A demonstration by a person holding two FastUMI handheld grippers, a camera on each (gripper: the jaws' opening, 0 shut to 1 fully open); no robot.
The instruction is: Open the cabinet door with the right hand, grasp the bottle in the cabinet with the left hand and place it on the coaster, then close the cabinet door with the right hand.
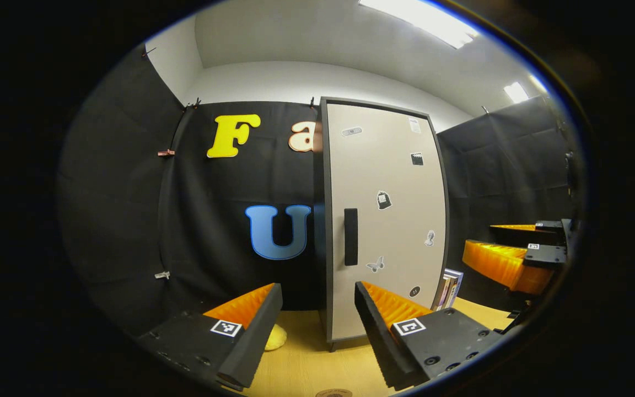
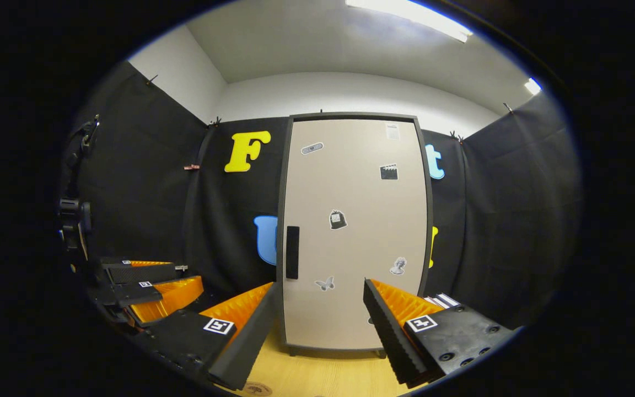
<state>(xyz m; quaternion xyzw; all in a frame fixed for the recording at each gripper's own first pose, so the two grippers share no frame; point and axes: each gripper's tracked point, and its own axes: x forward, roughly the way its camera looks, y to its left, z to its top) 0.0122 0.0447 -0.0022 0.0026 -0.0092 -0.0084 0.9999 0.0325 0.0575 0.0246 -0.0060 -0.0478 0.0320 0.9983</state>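
both jaws stand apart and hold nothing: the left gripper (image 1: 317,309) and the right gripper (image 2: 317,309) hang above the table (image 1: 306,364), facing the cabinet (image 2: 353,231). its door (image 1: 386,220) is shut, the handle (image 2: 292,252) on its left edge. the coaster (image 1: 334,392) lies at the near table edge, a yellow thing (image 1: 275,337) beside the left gripper's finger, and books (image 1: 448,288) stand right of the cabinet.

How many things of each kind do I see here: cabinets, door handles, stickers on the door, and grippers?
Cabinet: 1
Door handle: 1
Stickers on the door, counted in the left gripper view, the round one lowest: 7
Grippers: 2, left gripper and right gripper
Total: 11
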